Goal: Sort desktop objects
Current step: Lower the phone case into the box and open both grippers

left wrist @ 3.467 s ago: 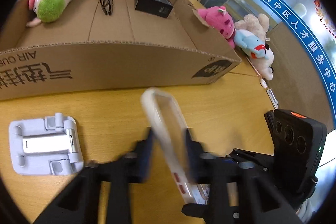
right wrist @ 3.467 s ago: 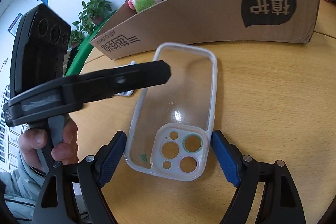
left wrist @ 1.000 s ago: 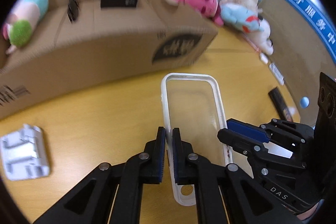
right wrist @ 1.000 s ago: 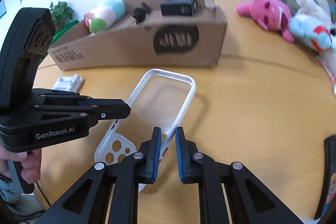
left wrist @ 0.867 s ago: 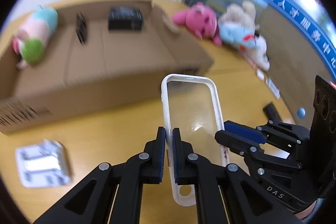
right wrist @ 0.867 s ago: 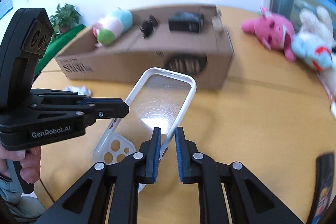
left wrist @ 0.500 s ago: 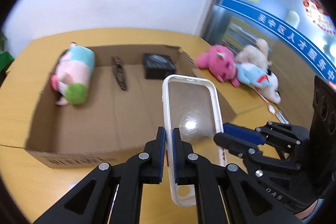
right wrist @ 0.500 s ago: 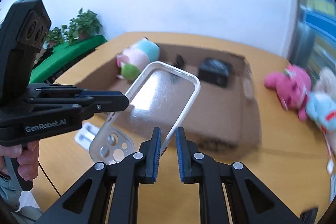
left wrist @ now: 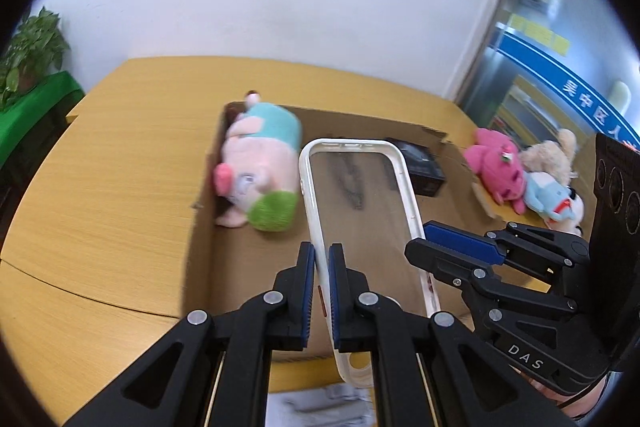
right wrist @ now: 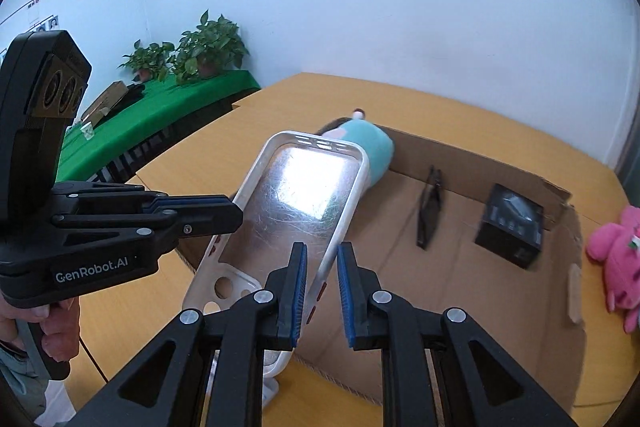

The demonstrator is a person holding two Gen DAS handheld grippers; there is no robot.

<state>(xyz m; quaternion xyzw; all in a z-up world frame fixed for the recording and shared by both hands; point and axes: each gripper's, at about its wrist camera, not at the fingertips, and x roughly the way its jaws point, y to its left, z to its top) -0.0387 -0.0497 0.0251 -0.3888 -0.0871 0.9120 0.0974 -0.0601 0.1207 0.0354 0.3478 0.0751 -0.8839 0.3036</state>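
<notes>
The phone case [left wrist: 362, 211], clear with a white rim, hangs in the air above the open cardboard box [left wrist: 200, 227], its camera-cutout end nearest the person and its far end over the box floor. The left gripper [left wrist: 322, 255] is clamped on the case's left long rim, its blue pads pressed against the rim from both sides. The right gripper [right wrist: 322, 259] sits at the opposite long rim; its left pad touches that rim, while a narrow gap shows between the rim and the right pad, so its hold looks loose. Inside the box, a pink, teal and green plush toy [left wrist: 260, 183] lies at the left end, folded black glasses [right wrist: 429, 213] rest on the floor toward the middle, and a small black box [right wrist: 510, 225] sits toward the right end. Outside the box, past its right end, a pink plush [left wrist: 500, 173] and a blue plush [left wrist: 550, 195] lie on the wooden table [left wrist: 104, 163].
</notes>
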